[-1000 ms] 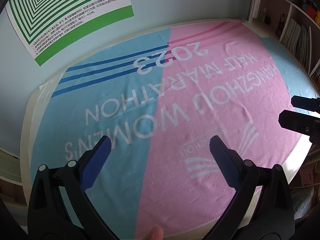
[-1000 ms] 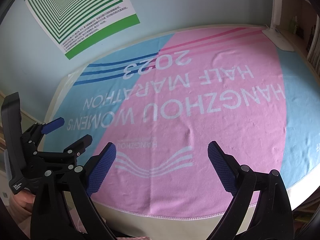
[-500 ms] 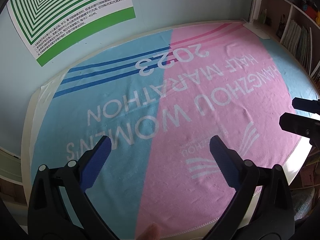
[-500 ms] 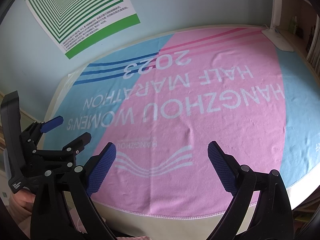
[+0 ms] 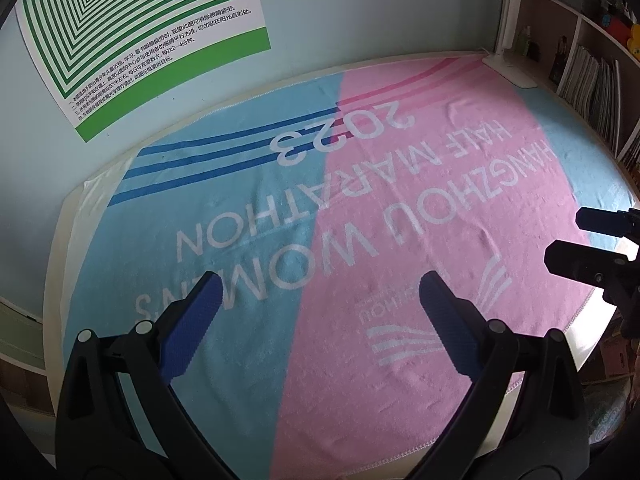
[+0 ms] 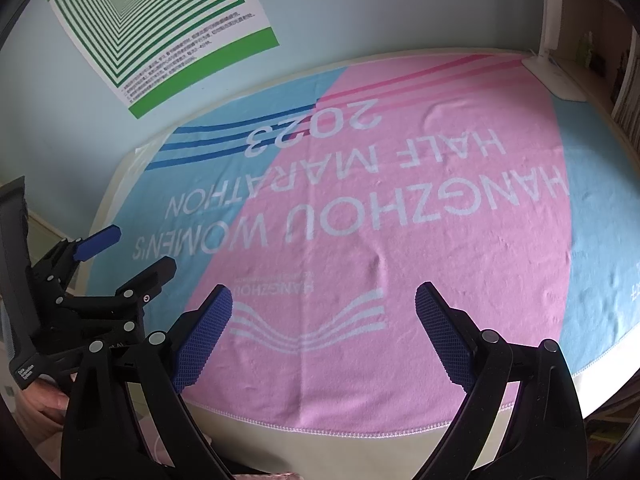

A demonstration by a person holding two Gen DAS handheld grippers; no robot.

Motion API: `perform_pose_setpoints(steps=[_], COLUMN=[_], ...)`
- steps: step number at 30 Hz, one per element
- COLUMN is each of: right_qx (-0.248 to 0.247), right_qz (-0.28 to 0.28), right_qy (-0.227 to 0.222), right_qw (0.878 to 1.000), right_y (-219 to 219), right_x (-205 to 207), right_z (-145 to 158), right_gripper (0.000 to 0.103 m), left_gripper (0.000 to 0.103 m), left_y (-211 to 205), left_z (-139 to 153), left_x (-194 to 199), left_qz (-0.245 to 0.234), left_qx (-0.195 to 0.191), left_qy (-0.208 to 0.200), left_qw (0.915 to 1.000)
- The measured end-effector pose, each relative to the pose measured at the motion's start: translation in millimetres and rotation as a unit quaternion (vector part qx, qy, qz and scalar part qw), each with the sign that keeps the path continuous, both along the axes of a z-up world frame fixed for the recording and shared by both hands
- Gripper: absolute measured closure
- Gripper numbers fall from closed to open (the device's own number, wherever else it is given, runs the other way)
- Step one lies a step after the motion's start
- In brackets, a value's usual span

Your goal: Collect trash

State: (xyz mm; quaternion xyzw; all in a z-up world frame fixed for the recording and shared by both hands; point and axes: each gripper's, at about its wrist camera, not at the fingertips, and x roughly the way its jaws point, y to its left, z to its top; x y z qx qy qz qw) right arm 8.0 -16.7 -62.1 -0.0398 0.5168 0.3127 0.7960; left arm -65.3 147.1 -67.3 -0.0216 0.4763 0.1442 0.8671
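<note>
No trash shows in either view. My left gripper (image 5: 316, 300) is open and empty, held above the near part of a pink and blue towel (image 5: 360, 208) that covers the table. My right gripper (image 6: 324, 316) is open and empty above the towel's (image 6: 400, 220) near pink part. The left gripper also shows at the left edge of the right wrist view (image 6: 132, 256), and the right gripper's black fingers (image 5: 584, 268) show at the right edge of the left wrist view.
A green striped poster (image 5: 132, 40) hangs on the wall behind the table. A white lamp base (image 6: 556, 80) stands at the far right corner. A shelf with books (image 5: 588, 80) stands to the right. The table's front edge (image 6: 320, 444) is near.
Both grippers have drifted very slightly; the view has barely shifted. Nothing was taken or let go.
</note>
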Motion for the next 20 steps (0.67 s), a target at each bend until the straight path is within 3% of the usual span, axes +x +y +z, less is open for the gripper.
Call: perform_pose_setpoints(steps=[20], right_qx=[0.002], right_qz=[0.0], right_qy=[-0.001], right_qw=[1.0], right_y=[-1.3], right_x=[0.9], right_z=[0.0], right_gripper=[0.011], left_gripper=[0.007], left_y=[-6.2], left_z=[3.5], left_x=[-3.8], left_qz=[0.0], left_qx=[0.019], left_qy=[-0.007], left_qw=[0.9998])
